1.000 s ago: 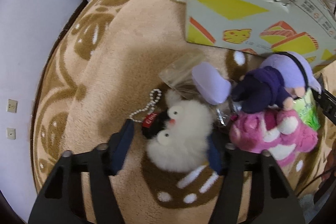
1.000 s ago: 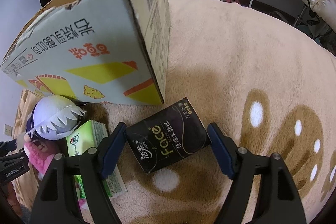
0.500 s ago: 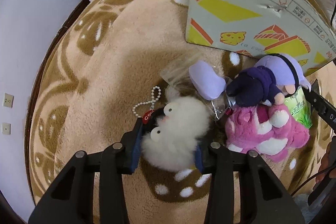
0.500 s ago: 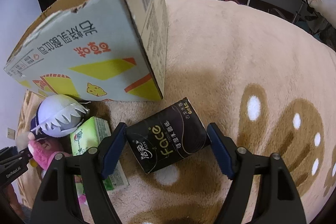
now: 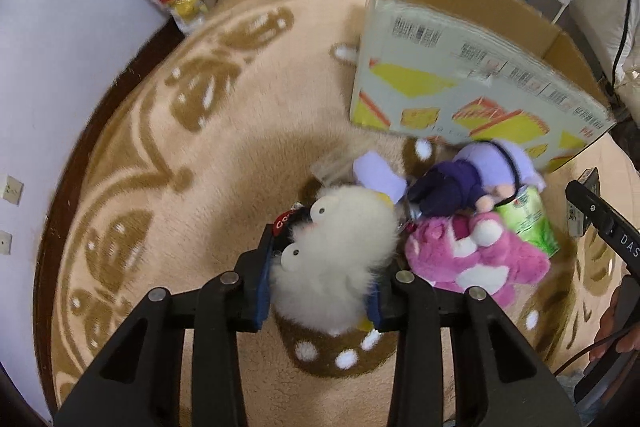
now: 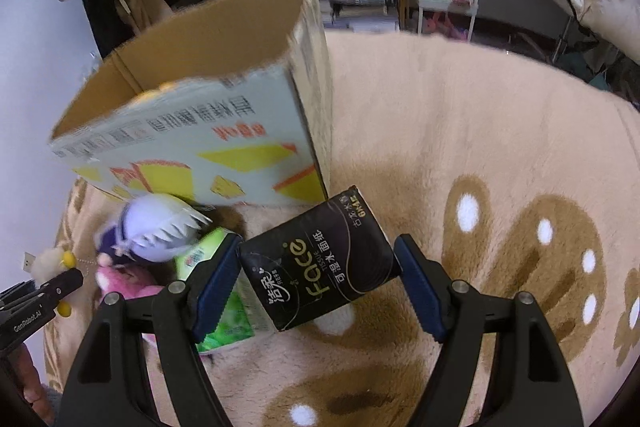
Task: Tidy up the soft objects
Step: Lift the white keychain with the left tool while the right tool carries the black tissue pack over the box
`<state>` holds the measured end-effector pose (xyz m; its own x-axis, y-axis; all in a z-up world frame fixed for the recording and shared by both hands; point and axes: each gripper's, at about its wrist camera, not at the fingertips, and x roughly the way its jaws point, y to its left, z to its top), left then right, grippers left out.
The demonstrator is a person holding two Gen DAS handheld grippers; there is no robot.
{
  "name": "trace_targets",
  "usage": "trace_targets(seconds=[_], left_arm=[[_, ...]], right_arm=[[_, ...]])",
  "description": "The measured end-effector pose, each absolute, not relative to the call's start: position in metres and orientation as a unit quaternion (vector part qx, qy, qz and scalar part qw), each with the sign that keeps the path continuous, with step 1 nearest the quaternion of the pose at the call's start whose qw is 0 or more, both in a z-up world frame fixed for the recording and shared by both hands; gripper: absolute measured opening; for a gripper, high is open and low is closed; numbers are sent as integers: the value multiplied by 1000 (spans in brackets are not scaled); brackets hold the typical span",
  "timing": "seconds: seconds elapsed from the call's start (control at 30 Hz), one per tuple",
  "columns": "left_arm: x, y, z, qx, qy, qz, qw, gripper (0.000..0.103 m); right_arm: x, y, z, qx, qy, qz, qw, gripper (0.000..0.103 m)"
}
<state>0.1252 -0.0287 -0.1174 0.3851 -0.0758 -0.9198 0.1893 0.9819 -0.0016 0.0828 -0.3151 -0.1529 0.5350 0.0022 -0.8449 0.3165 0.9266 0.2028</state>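
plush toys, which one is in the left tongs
The fluffy white plush, squeezed between the left tongs; the pink plush and purple doll lie on the rug.

Black tissue pack (image 6: 318, 263): "Face", "TISSUE", Chinese characters. Gripper body at left edge (image 6: 28, 311): "GenRobot.AI". Gripper bar at right (image 5: 612, 227): "DAS". Cardboard box (image 6: 192, 147): print blurred, unreadable.

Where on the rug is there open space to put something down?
Free: the rug right of the box, and the rug left of the white plush. Crowded: in front of the box, where the purple doll, pink plush and green pack pile up.
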Motion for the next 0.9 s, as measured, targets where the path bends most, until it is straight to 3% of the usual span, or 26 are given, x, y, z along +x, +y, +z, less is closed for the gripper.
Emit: trace_targets(seconds=[0.57,0.9], left_arm=[[89,-33,-21,52,335,-107,935,36],[89,-39,-1,52,281,-111,952,36]], right_arm=[[65,-286,-71,156,330,-48,930,81],[66,-280,-44,141,274,-41,950,81]])
